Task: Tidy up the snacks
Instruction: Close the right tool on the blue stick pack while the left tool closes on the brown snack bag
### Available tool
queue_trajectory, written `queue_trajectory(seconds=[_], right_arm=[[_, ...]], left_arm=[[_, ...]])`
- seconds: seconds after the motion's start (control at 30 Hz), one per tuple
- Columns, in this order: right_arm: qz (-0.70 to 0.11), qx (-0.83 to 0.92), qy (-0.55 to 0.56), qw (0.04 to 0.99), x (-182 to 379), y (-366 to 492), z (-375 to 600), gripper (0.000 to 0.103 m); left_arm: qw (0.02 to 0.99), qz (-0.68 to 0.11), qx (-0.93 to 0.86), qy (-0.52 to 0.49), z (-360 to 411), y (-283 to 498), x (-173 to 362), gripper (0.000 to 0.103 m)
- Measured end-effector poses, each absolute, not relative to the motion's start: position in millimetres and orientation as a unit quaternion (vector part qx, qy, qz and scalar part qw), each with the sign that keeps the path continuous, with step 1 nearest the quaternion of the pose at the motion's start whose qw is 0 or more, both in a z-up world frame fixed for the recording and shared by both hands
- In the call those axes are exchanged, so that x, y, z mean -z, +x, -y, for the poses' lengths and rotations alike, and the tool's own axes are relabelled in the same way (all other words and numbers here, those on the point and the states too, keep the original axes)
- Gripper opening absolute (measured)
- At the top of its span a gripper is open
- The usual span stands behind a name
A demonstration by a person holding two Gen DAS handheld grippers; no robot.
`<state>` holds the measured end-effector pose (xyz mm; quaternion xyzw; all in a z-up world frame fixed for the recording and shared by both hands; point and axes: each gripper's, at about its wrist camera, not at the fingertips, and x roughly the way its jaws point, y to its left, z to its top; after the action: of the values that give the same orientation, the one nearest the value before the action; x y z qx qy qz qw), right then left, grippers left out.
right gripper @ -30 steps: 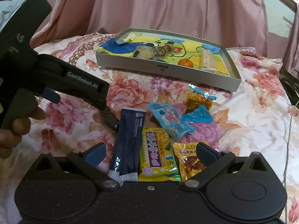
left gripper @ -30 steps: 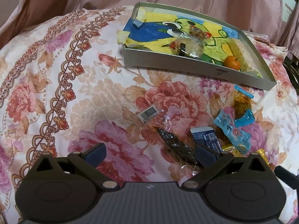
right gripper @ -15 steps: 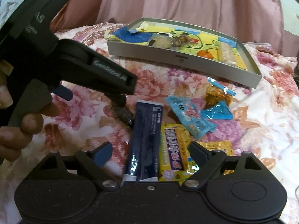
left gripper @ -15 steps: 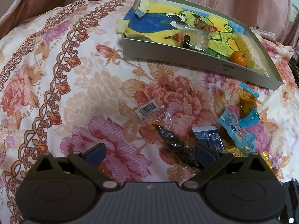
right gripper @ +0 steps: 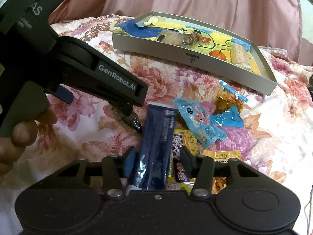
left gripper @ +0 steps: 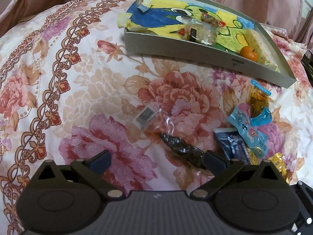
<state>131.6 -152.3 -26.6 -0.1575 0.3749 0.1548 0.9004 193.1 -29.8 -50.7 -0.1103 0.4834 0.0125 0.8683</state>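
A grey box (left gripper: 195,51) (right gripper: 176,52) with a cartoon lining lies at the back on the flowered cloth; it holds a mandarin (right gripper: 218,55), a rice bar (right gripper: 240,55) and wrapped sweets. My right gripper (right gripper: 156,161) is shut on a long dark blue snack pack (right gripper: 156,145). My left gripper (left gripper: 156,157) is open low over a clear packet of dark snack (left gripper: 182,148); its right finger touches the packet's end. It shows from the side in the right wrist view (right gripper: 97,78).
Loose snacks lie on the cloth right of the blue pack: a light blue packet (right gripper: 199,123), an amber packet (right gripper: 227,99), a yellow and purple packet (right gripper: 183,146) and a gold packet (right gripper: 223,156). A pink curtain (right gripper: 195,0) hangs behind.
My right gripper has closed its fingers onto the dark blue pack. My left gripper has moved down and forward toward the dark snack packet, staying open.
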Motion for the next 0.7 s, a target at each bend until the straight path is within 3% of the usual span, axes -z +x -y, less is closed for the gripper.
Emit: queue_trajectory(seconds=[0.13,0.43,0.7], right_arm=[[-0.38,-0.144,-0.158,0.9,25.0,132.8,156.3,0.037],[-0.391,-0.114,-0.152,0.9,23.5,134.0,166.7,0.037],[-0.393,-0.112,-0.15,0.9,24.3,134.0,166.1,0.039]], left_arm=[[0.871,-0.479,-0.01,-0.107,28.8,187.2,50.3,0.102],[0.883,-0.454,0.029,-0.111,38.2,174.4,50.8,0.094],[0.871,-0.467,-0.046,-0.145,47.4,199.4,55.0,0.091]])
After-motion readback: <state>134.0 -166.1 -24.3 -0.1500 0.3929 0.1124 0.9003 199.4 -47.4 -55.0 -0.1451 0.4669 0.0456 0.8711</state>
